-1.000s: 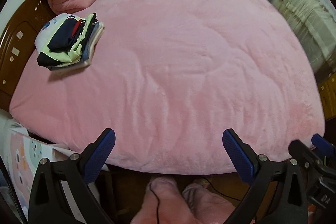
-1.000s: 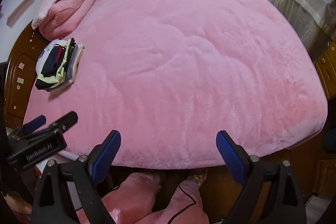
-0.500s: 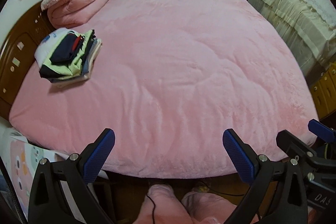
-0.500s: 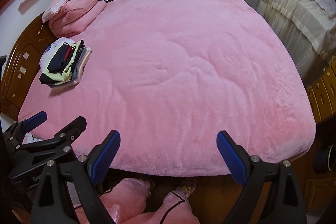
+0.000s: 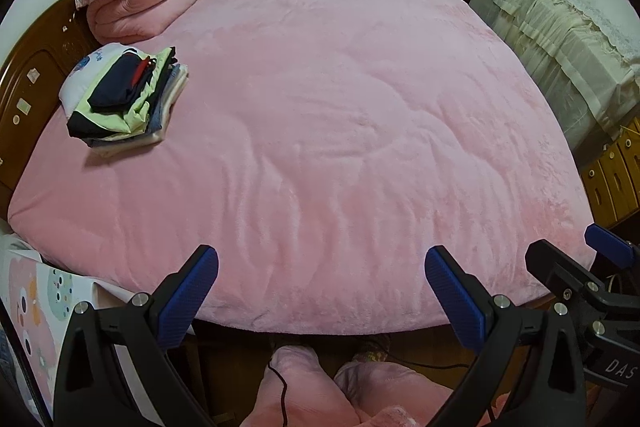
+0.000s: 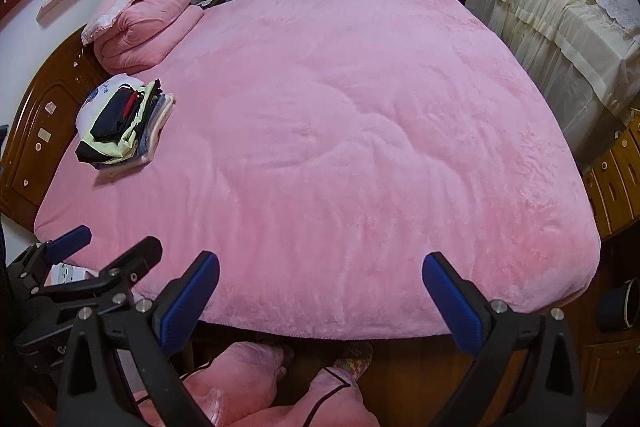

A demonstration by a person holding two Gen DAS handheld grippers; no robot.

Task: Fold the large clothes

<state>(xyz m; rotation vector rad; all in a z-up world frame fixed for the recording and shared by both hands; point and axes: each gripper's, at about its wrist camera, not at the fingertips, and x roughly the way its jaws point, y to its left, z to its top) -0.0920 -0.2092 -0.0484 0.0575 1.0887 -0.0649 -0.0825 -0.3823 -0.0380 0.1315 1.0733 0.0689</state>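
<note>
Raised since earlier, both hand-held grippers (left (image 5: 321, 293), right (image 6: 320, 295)) gape empty over the pink blanket's (image 5: 340, 147) near edge.

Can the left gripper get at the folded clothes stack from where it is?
Probably yes. The left gripper is open and empty at the near bed edge; only bare pink blanket lies between it and the clothes stack, though the stack sits far toward the headboard.

Pink blanket (image 5: 340, 147) spread flat, folded clothes stack (image 5: 124, 99)
</note>
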